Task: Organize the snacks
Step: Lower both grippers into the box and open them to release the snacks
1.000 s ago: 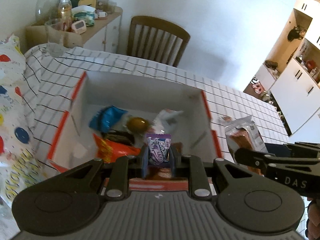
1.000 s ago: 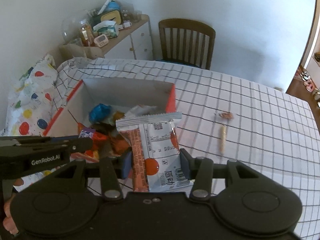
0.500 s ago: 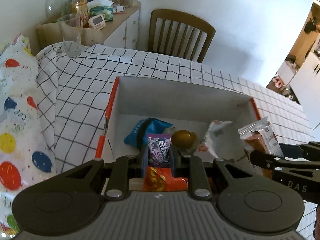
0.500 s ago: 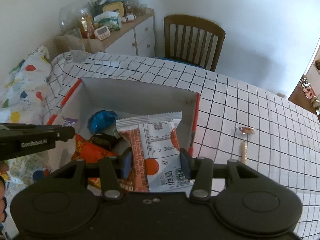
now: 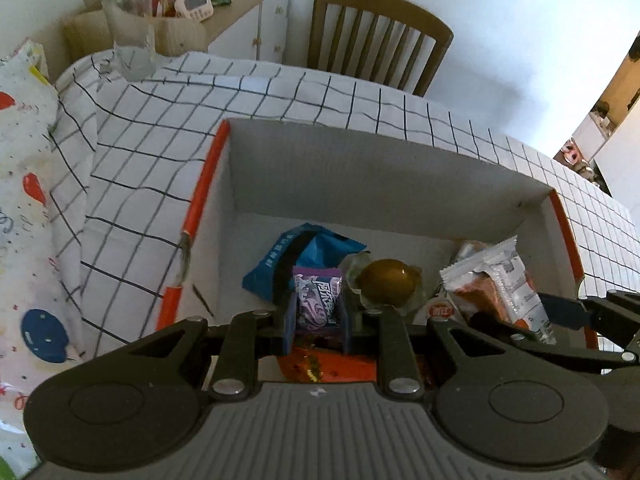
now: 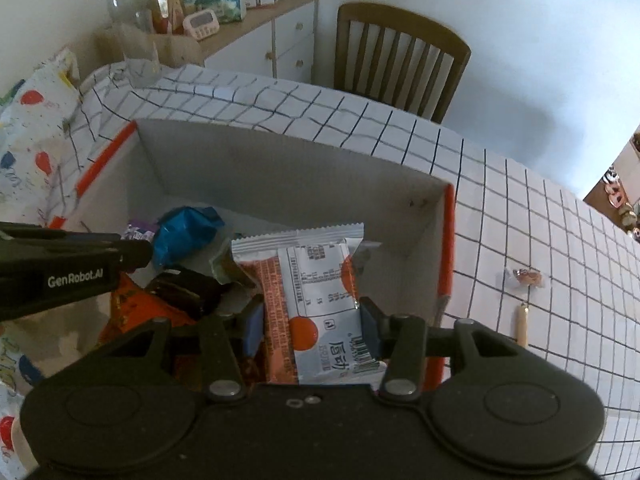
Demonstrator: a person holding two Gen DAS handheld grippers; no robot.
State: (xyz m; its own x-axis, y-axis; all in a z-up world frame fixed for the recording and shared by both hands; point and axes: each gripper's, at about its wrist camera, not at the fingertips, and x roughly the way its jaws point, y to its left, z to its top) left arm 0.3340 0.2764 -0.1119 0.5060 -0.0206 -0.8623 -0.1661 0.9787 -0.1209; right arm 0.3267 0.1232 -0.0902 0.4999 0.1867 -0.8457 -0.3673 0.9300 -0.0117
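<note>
A white cardboard box (image 5: 360, 168) with orange rims sits on the checked tablecloth and holds a blue packet (image 5: 304, 252), a round gold-wrapped sweet (image 5: 386, 282) and orange packets (image 6: 136, 308). My left gripper (image 5: 318, 308) is shut on a small purple snack packet (image 5: 318, 300) over the box's near side. My right gripper (image 6: 310, 324) is shut on a white and orange snack packet (image 6: 316, 292) over the box's right part; it also shows in the left wrist view (image 5: 496, 284).
Two small snacks lie on the cloth right of the box: a wrapped sweet (image 6: 528, 278) and a thin stick (image 6: 521, 326). A wooden chair (image 6: 400, 52) stands behind the table. A cluttered cabinet (image 6: 240, 32) is at the back left. A glass (image 5: 132, 48) stands at the table's far left corner.
Both grippers have moved forward over the box with their packets still held. The box now fills more of each view.
</note>
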